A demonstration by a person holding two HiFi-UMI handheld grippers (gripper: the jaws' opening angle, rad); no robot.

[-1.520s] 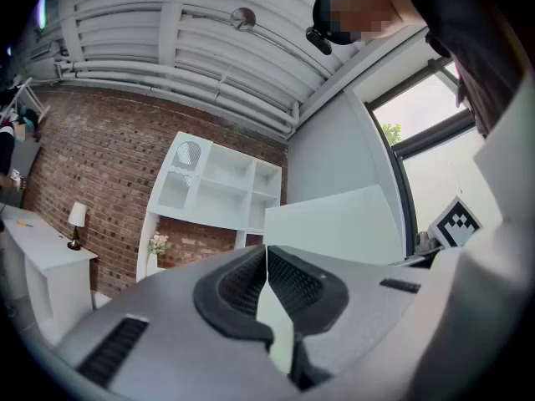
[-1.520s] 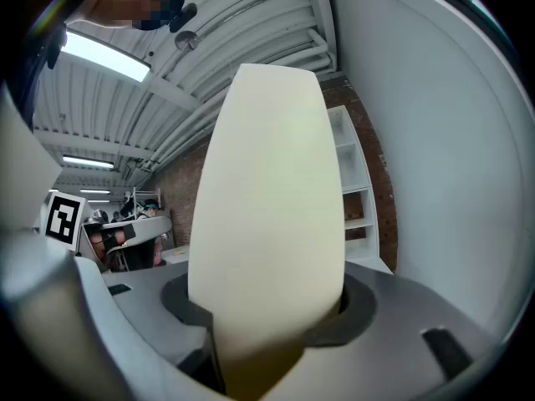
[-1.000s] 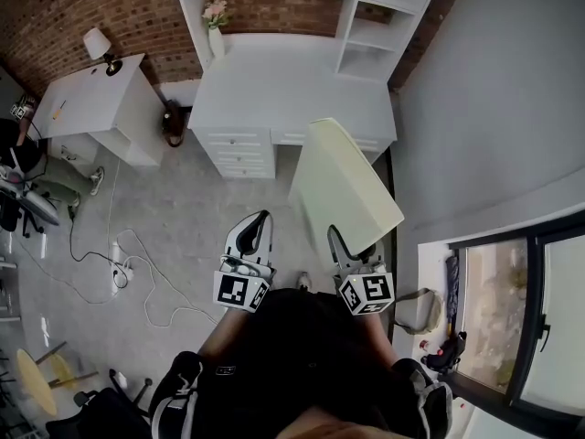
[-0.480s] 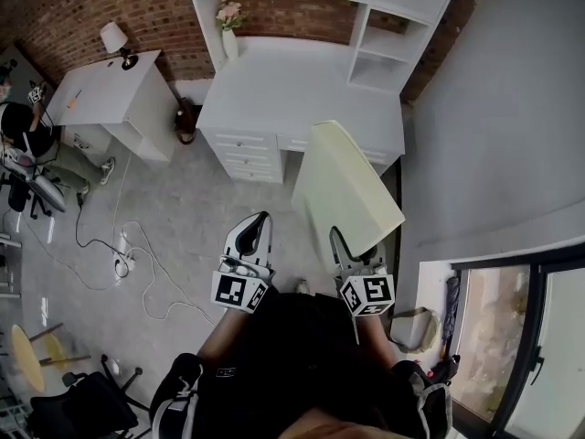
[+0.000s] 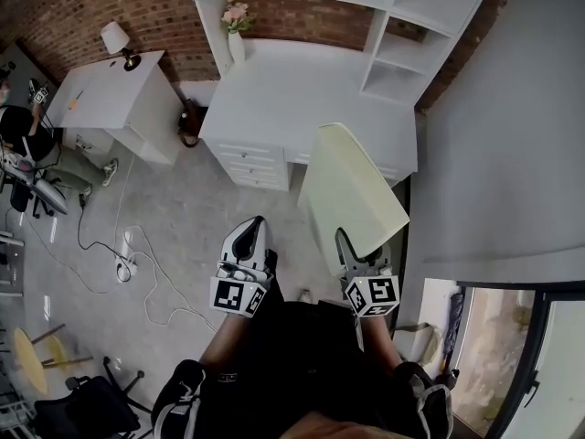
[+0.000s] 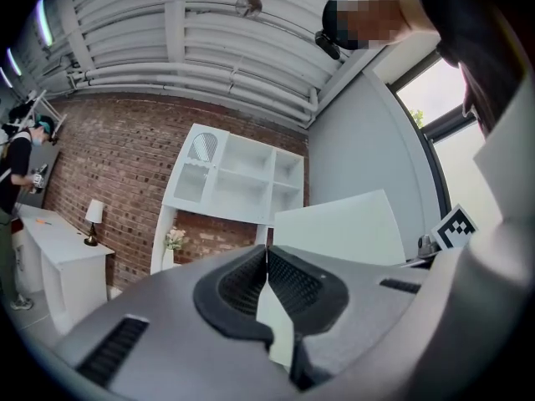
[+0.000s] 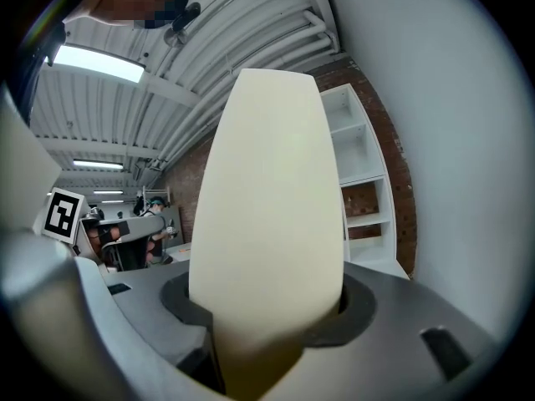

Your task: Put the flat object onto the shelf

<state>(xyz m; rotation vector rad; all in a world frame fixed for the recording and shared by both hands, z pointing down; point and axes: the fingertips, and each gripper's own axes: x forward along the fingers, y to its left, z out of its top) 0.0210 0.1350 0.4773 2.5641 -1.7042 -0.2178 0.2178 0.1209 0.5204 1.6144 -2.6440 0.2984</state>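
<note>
The flat object [image 5: 352, 190] is a cream-coloured panel. It stands up out of my right gripper [image 5: 353, 247], which is shut on its lower edge. In the right gripper view the flat object [image 7: 272, 190] fills the middle between the jaws of the right gripper [image 7: 267, 312]. My left gripper [image 5: 249, 241] hangs beside it, shut and holding nothing; its pads [image 6: 288, 278] meet in the left gripper view. The white shelf unit [image 5: 402, 48] rises over the white desk [image 5: 302, 90] ahead, and the shelf unit [image 6: 242, 178] with the flat object [image 6: 343, 224] shows in the left gripper view too.
A vase of flowers [image 5: 238, 26] stands on the desk. A white side table [image 5: 110, 90] with a lamp [image 5: 117, 40] is at the left. Cables and a power strip [image 5: 123, 268] lie on the floor. A grey wall [image 5: 512, 144] closes the right side. A person [image 5: 18, 131] sits at far left.
The desk and shelf unit have shifted right and sit a little lower in the head view. Both grippers keep their hold and pose, with the panel still upright.
</note>
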